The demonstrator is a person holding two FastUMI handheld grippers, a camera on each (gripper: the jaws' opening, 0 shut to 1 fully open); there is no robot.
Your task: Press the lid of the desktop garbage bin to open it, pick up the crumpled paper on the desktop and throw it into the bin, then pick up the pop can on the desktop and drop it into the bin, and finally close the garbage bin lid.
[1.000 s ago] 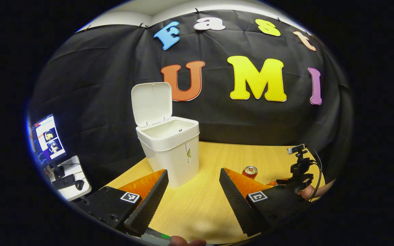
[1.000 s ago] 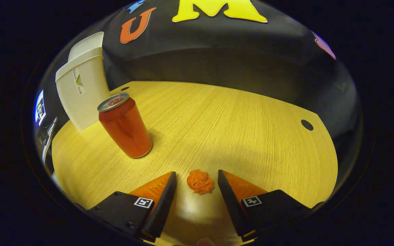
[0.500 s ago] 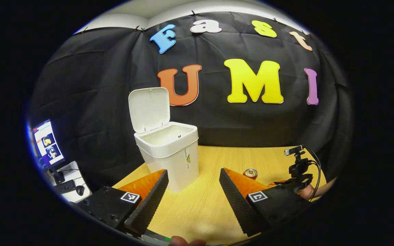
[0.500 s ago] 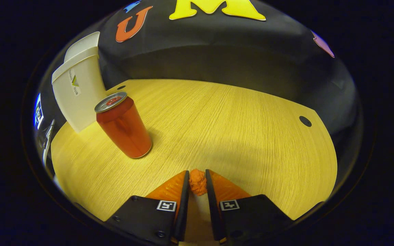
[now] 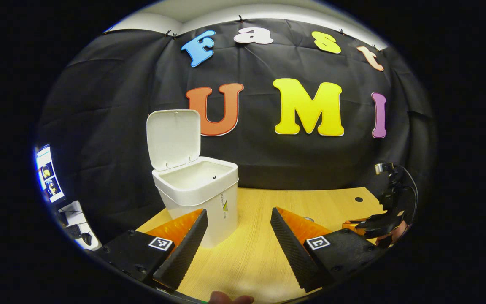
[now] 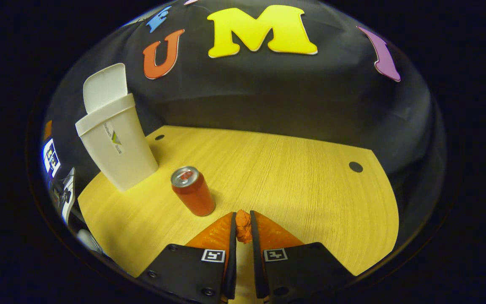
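Now the crumpled paper is pinched above the desk

Wooden desk (image 6: pixel 293 177) carries the white garbage bin (image 6: pixel 118 147) near its far left corner, lid (image 5: pixel 173 137) raised upright. Pop can (image 6: pixel 192 196) stands upright just beside the bin, toward the near edge. Left gripper (image 5: pixel 238 219) is spread apart, holding nothing. Right gripper (image 6: pixel 243 221) is clenched on the crumpled paper (image 6: pixel 243 226).
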